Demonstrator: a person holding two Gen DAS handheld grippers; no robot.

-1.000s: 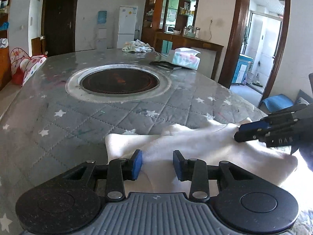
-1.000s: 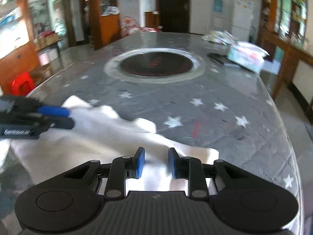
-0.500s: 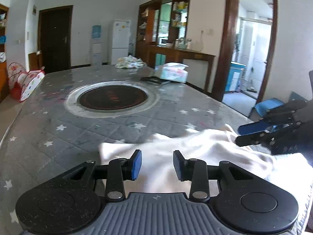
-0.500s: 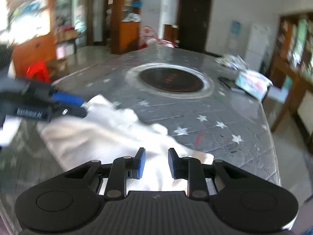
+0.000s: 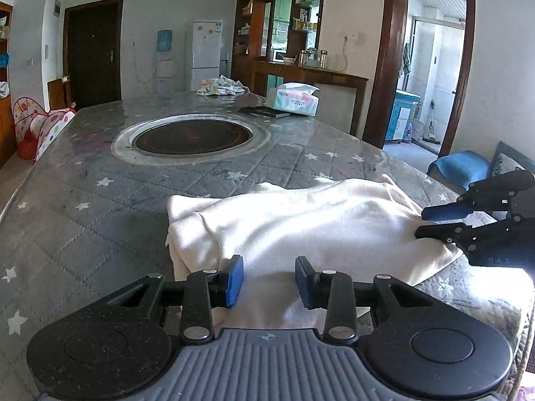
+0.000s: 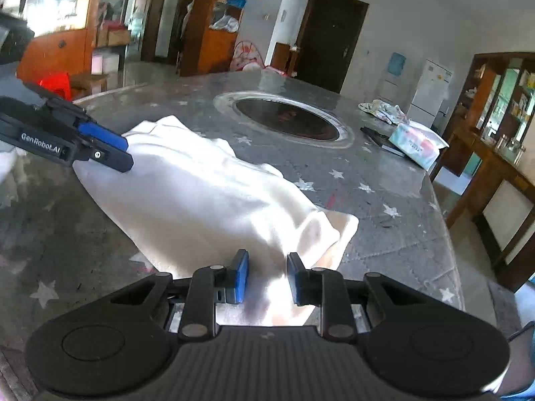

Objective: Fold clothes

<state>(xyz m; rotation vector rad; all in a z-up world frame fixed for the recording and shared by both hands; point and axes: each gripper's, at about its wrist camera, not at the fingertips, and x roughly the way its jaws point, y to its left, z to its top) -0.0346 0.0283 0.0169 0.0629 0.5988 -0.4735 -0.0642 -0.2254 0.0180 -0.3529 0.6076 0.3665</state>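
A cream-white garment [image 5: 301, 220] lies rumpled on the grey star-patterned quilted table [image 5: 100, 217], near its front right corner. My left gripper [image 5: 269, 280] hovers over the garment's near edge, jaws apart, with cloth showing below the gap. In the right wrist view it [image 6: 125, 155] sits at the garment's [image 6: 200, 193] far left edge. My right gripper [image 6: 267, 277] stands over the opposite end by a folded corner, with a narrower gap and its pads not pressing the cloth. From the left wrist view it [image 5: 419, 224] appears rolled, fingers one above the other at the cloth's right edge.
A round dark hotplate [image 5: 192, 137] is set into the table's middle. Beyond it lie a tissue pack [image 5: 296, 98], a flat black item [image 5: 264, 111] and a crumpled cloth [image 5: 220, 87]. The table edge drops off close on the right, with a blue cushion [image 5: 458, 167] below.
Both grippers have slid level along the garment. The right gripper has rolled, so its view now tilts. Neither jaw gap has changed.
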